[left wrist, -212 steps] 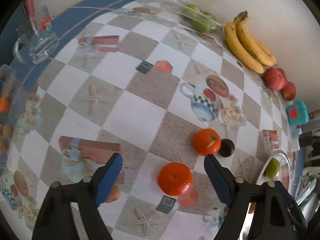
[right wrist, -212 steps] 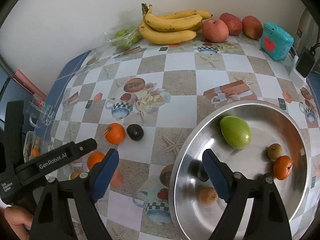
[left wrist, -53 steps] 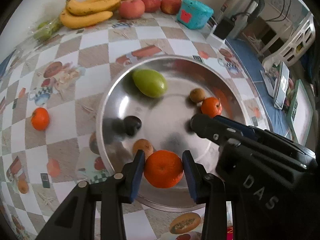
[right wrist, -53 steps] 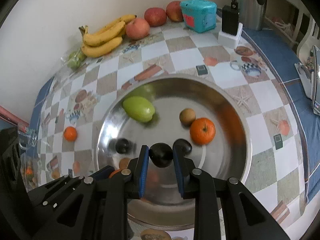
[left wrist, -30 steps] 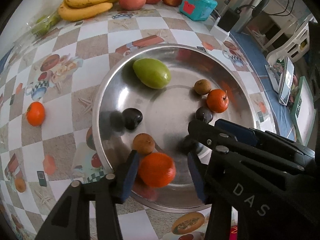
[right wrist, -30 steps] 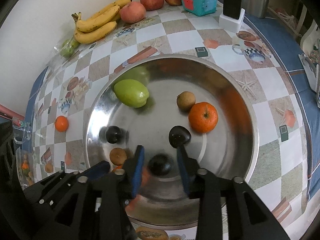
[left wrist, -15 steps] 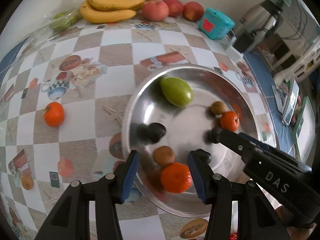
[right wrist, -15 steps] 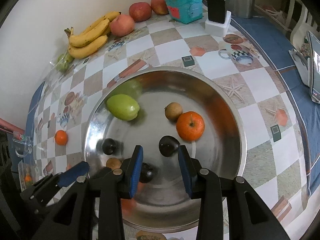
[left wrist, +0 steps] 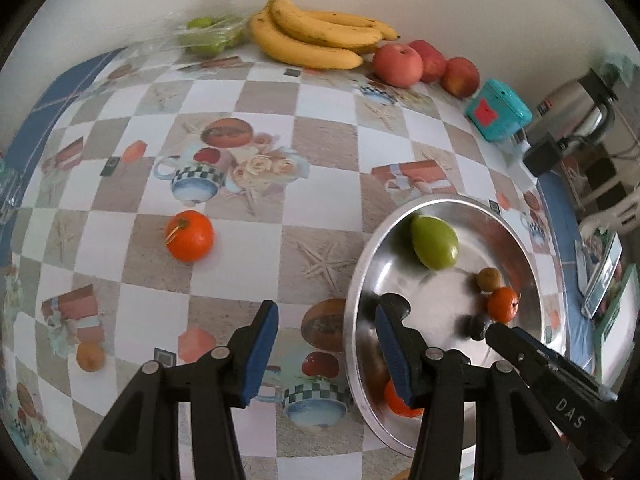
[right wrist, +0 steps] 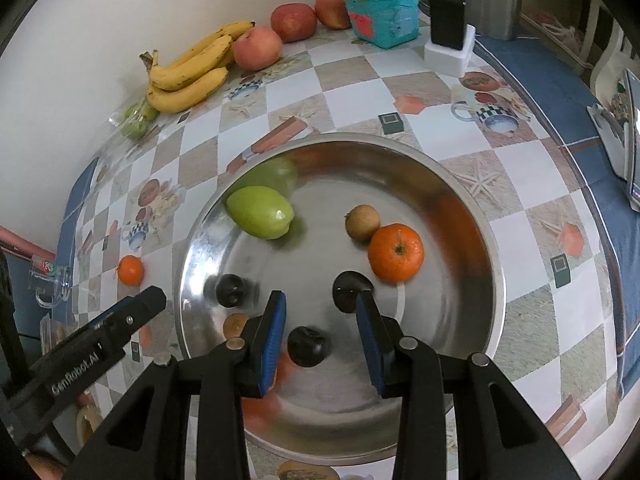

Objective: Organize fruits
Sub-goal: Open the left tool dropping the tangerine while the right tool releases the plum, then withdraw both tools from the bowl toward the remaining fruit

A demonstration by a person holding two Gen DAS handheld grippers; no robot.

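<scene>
A round steel tray (right wrist: 472,216) (left wrist: 516,240) holds a green fruit (right wrist: 262,212), an orange (right wrist: 395,253), a small brown fruit (right wrist: 362,222) and three dark plums, one (right wrist: 309,346) below my right gripper (right wrist: 322,334), which is open and empty above the tray. A second orange (left wrist: 400,400) lies at the tray's near left edge. My left gripper (left wrist: 326,350) is open and empty, over the tablecloth at the tray's left rim. One orange (left wrist: 189,236) and a small brown fruit (left wrist: 91,357) lie loose on the table.
Bananas (left wrist: 316,40), three apples (left wrist: 398,65) and a bag of green fruit (left wrist: 208,36) line the wall. A teal box (left wrist: 498,110), a kettle (left wrist: 576,100) and a charger (right wrist: 450,40) stand at the back right. A clear cup (right wrist: 48,280) sits at the left edge.
Both grippers opened and dropped their fruit, an orange and a dark plum, into the tray. The left gripper then pulled back and swung left, off the tray.
</scene>
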